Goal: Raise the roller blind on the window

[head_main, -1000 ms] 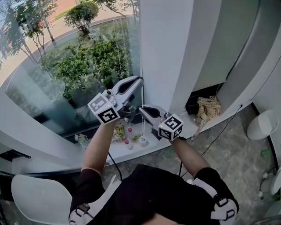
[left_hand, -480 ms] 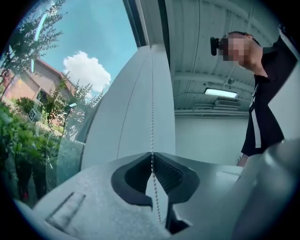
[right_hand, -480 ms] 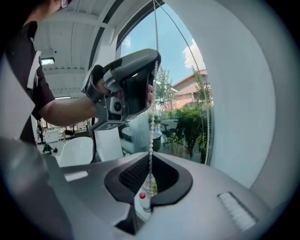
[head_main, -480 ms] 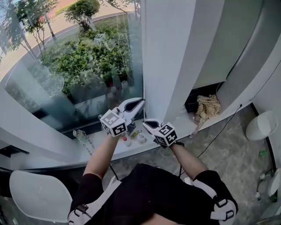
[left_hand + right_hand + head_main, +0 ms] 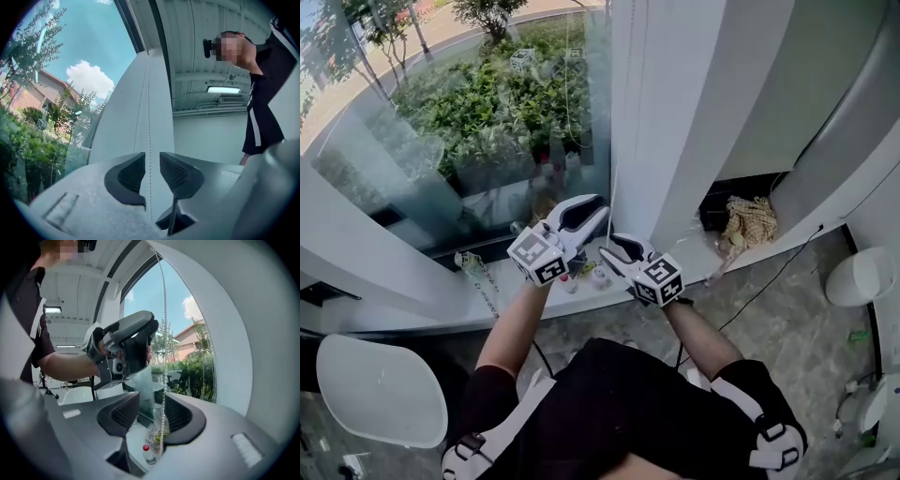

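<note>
The roller blind's bead chain (image 5: 149, 108) hangs down the right edge of the window (image 5: 441, 122), against the white pillar (image 5: 675, 112). The blind's fabric is not in view, and the glass that shows stands uncovered. Both grippers sit lower along the chain than a second ago, down near the sill (image 5: 431, 317). The left gripper (image 5: 600, 208) and right gripper (image 5: 607, 251) have just been opening. Each pair of jaws now stands apart with the chain running loose through the gap, the right's strand close beside one pad. Judgement: a downward pull stroke is finished and released, and a fresh grip higher up is needed if the blind must rise further.
</note>
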